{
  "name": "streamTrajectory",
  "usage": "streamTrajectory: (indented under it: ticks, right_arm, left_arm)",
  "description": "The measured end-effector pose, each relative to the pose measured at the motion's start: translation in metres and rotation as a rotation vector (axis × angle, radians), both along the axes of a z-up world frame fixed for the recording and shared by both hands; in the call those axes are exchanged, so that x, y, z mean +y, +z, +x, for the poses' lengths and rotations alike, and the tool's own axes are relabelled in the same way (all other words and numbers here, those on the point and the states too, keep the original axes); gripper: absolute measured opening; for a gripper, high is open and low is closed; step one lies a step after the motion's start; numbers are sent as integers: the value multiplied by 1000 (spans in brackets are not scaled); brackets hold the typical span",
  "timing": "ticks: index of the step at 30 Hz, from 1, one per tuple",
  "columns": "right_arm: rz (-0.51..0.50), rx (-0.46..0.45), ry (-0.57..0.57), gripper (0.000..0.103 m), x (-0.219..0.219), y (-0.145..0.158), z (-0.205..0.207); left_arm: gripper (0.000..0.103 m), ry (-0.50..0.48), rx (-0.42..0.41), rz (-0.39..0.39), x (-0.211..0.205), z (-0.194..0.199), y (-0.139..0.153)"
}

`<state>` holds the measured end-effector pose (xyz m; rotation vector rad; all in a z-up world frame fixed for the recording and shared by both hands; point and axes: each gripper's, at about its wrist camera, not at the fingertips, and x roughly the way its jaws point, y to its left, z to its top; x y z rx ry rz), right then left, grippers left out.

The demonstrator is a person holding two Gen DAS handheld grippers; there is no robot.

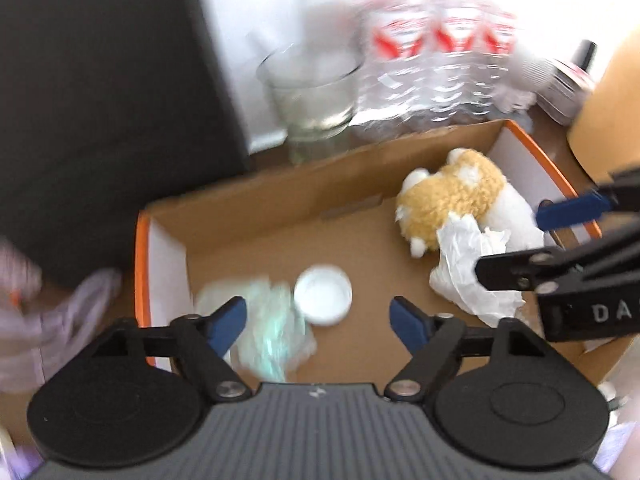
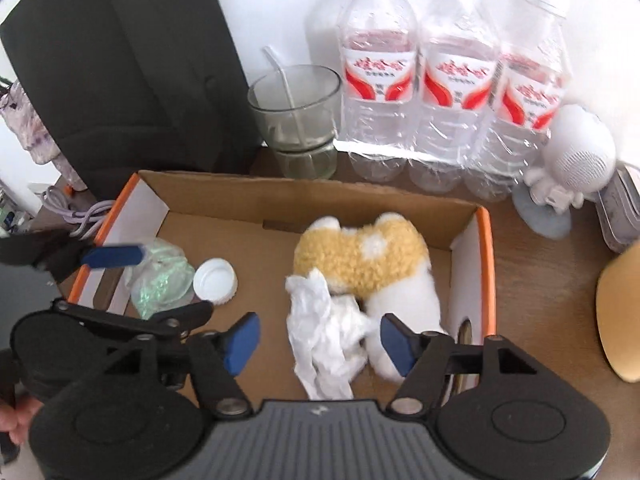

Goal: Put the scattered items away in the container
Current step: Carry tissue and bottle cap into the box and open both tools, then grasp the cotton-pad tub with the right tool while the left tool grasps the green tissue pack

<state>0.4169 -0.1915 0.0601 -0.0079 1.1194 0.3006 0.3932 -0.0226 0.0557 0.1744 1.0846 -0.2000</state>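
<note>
An open cardboard box [image 1: 320, 184] [image 2: 280, 196] with an orange rim holds a tan and white plush toy [image 1: 452, 196] [image 2: 360, 264], a crumpled white tissue [image 1: 460, 276] [image 2: 324, 344], a white bottle cap [image 1: 323, 294] [image 2: 215, 280] and a pale green plastic wrapper [image 1: 272, 328] [image 2: 160, 280]. My left gripper [image 1: 320, 320] [image 2: 156, 284] hangs open over the box's left part, above the cap and wrapper, gripping nothing. My right gripper [image 2: 320, 342] [image 1: 536, 240] is open over the right part; the tissue lies loose between its fingers, beside the plush.
Behind the box stand a glass [image 2: 296, 120] with a straw and three clear water bottles [image 2: 452, 92]. A large black object [image 2: 120, 64] fills the back left. A white figurine [image 2: 576, 160] and a tan object [image 2: 620, 312] are on the right; a purple cable [image 2: 76, 216] lies left.
</note>
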Motion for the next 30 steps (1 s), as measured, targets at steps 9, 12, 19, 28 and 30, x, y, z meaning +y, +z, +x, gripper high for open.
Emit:
streamTrajectory:
  ticks: [9, 12, 19, 28, 30]
  right_arm:
    - [-27, 69, -61, 75, -10, -11, -31]
    - [-33, 72, -53, 75, -7, -16, -44]
    - [-57, 69, -55, 76, -5, -21, -61]
    - [-33, -92, -52, 77, -1, 0, -106]
    - [-7, -210, -68, 77, -3, 10, -125]
  left_arm:
    - [94, 131, 100, -23, 5, -32, -5]
    - [95, 151, 111, -13, 3, -40, -11]
    - [95, 155, 90, 8, 3, -60, -13]
    - [95, 164, -143, 63, -2, -107, 7]
    - [98, 172, -288, 66, -2, -129, 19]
